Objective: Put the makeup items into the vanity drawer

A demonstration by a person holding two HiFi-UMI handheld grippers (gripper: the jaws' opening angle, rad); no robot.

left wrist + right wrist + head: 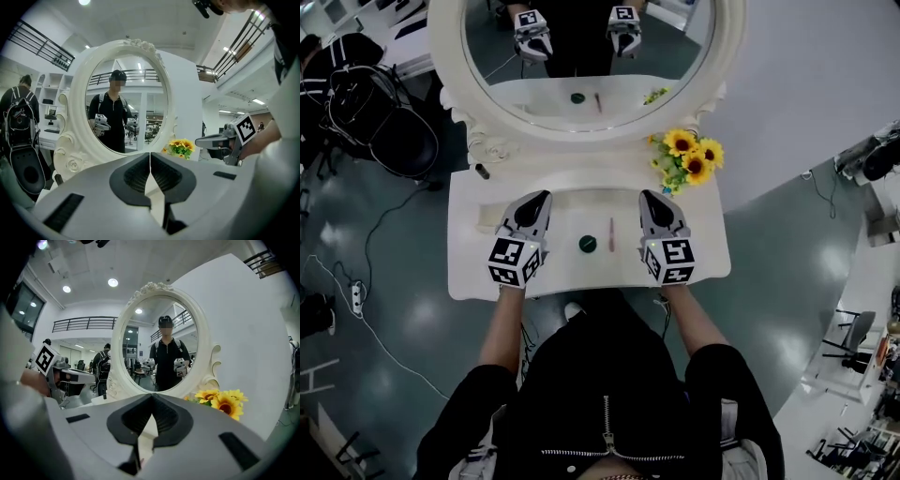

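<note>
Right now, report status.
Left hand-held gripper, right hand-held gripper shut, empty. Round dark green jar, slim pink stick on white vanity top. Drawer unseen.

Round dark jar (pixel 588 245) beside slim pink pencil (pixel 611 232).

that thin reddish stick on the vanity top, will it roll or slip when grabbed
The reddish stick looks slim and round like a pencil, so a sideways nudge would probably roll it on the smooth vanity top. Lying flat, it offers little to bite on and may skid. It looks stiff and light, unlikely to bend.
</note>
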